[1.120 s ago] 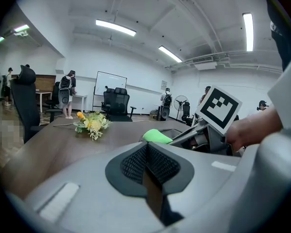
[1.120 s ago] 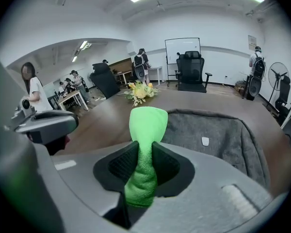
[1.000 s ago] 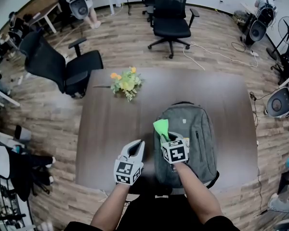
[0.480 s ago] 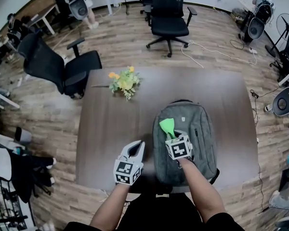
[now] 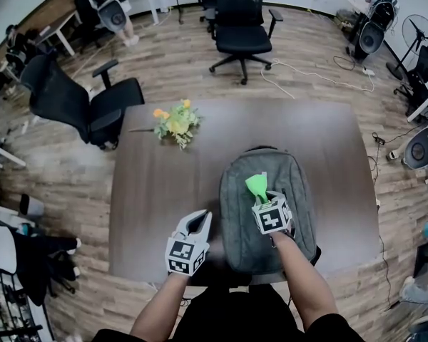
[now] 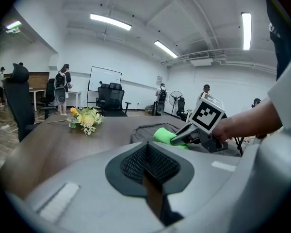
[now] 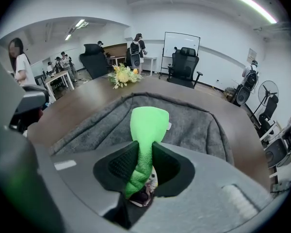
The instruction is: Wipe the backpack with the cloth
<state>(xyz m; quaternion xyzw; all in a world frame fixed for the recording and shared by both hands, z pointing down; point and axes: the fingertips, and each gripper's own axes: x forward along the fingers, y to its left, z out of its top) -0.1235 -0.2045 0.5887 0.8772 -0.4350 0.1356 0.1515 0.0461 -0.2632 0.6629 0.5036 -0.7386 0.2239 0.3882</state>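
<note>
In the head view, a grey backpack (image 5: 296, 191) with a rounded top lies flat on the dark, wood-grained surface (image 5: 157, 191), its lower end at the near edge, right of centre. The right hand-held gripper (image 5: 261, 199) sits over the backpack's middle, clenched on a bright green cloth (image 5: 256, 184) that flares out ahead of the jaws. The left hand-held gripper (image 5: 198, 224) hovers above the bare surface just left of the backpack. A small bunch of yellow and orange flowers (image 5: 172, 122) lies toward the far left corner.

In the left gripper view, the left hand-held gripper (image 6: 146, 155) has its black mesh-textured pads pressed together with nothing between them. Beyond it, the cloth (image 6: 163, 134) rests on the backpack (image 6: 144, 129).

In the right gripper view, the right hand-held gripper (image 7: 144, 160) pinches the cloth (image 7: 147, 125), a fluffy terry fabric bunched into a twist between the pads and opening into a rounded flap over the backpack's (image 7: 199, 125) felt-like grey weave.
</note>
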